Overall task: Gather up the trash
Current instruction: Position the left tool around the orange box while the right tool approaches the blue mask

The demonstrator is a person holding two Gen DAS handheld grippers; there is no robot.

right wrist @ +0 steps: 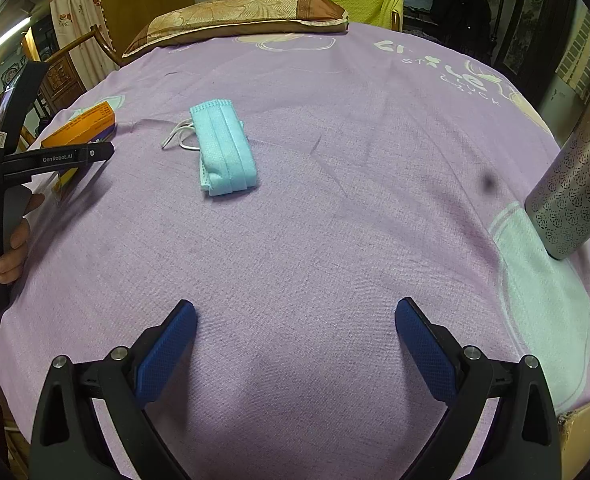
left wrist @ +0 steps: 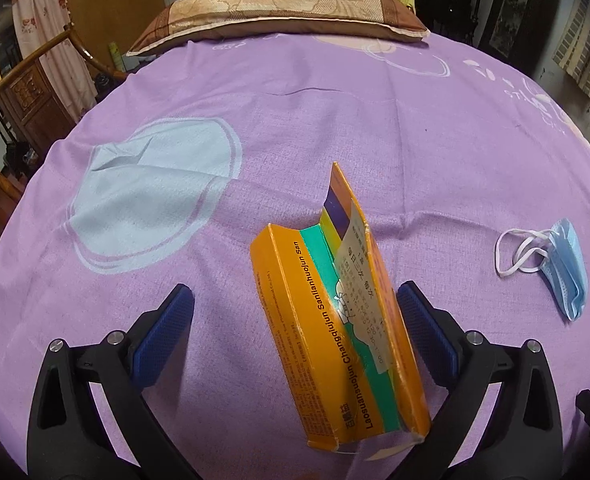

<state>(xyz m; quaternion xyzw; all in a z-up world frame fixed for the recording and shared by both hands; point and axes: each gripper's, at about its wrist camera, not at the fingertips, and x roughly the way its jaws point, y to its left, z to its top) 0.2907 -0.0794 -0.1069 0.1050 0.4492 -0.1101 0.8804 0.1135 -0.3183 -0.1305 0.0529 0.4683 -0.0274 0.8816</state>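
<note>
An orange medicine box [left wrist: 335,312] with a green stripe and an open flap lies on the purple bedsheet [left wrist: 295,120], between the fingers of my open left gripper [left wrist: 295,316]; its right side is close to the right finger [left wrist: 423,328]. The box also shows in the right wrist view [right wrist: 83,126], behind the left gripper's arm [right wrist: 55,158]. A folded blue face mask [left wrist: 567,268] lies to the right of the box, and in the right wrist view [right wrist: 225,148] far ahead and left of my open, empty right gripper [right wrist: 295,336].
A brown patterned pillow [left wrist: 279,12] lies at the far end of the bed. A perforated metal cylinder [right wrist: 575,176] stands at the right. A cardboard corner [right wrist: 579,432] shows at lower right. Wooden furniture [left wrist: 27,96] and a curtain [left wrist: 47,20] stand to the left.
</note>
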